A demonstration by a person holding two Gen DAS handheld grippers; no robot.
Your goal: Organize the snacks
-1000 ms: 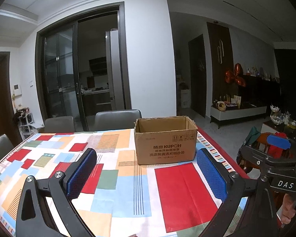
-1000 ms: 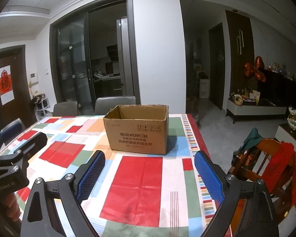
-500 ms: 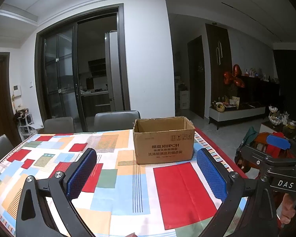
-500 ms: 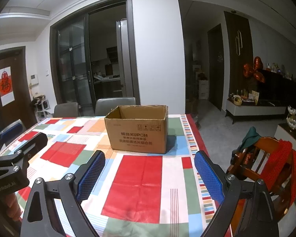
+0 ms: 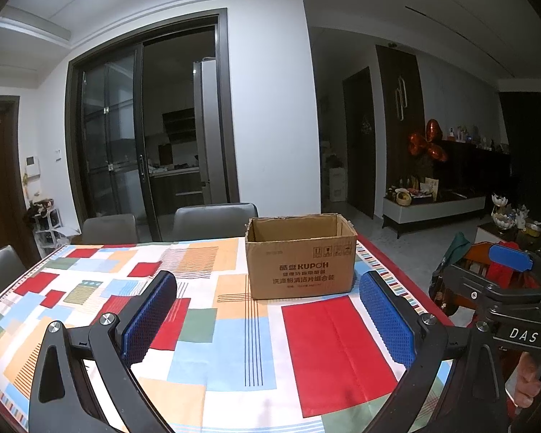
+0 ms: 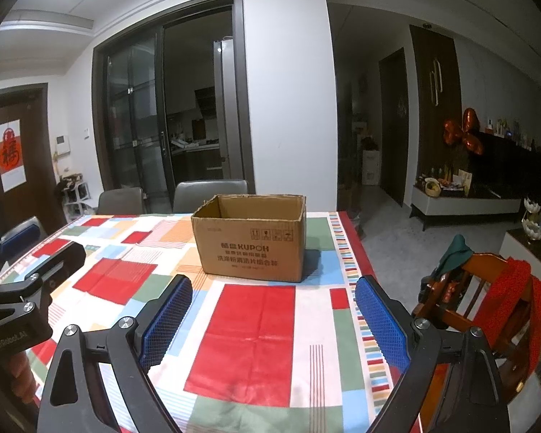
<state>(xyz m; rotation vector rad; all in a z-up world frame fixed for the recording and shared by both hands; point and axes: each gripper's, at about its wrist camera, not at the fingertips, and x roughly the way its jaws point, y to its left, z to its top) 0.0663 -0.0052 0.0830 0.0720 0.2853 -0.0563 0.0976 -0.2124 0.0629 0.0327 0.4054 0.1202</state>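
Facing us, the table (image 5: 205, 339) in its patchwork cloth carries an open cardboard box (image 5: 301, 258), standing upright toward the far right edge. Our left gripper (image 5: 268, 319) and right gripper (image 6: 272, 319) both gape wide, holding nothing.

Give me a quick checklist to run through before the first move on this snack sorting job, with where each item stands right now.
1. Box upright with its top open: ok.
2. Left tongs open with nothing between the pads: ok.
3. Right tongs open with nothing between the pads: ok.
4. Tablecloth bare between the tongs and the box: ok.
5. Snacks in sight to pick up: not ok, neither view shows any.
6. Box empty: cannot tell, only the upper inner walls show.
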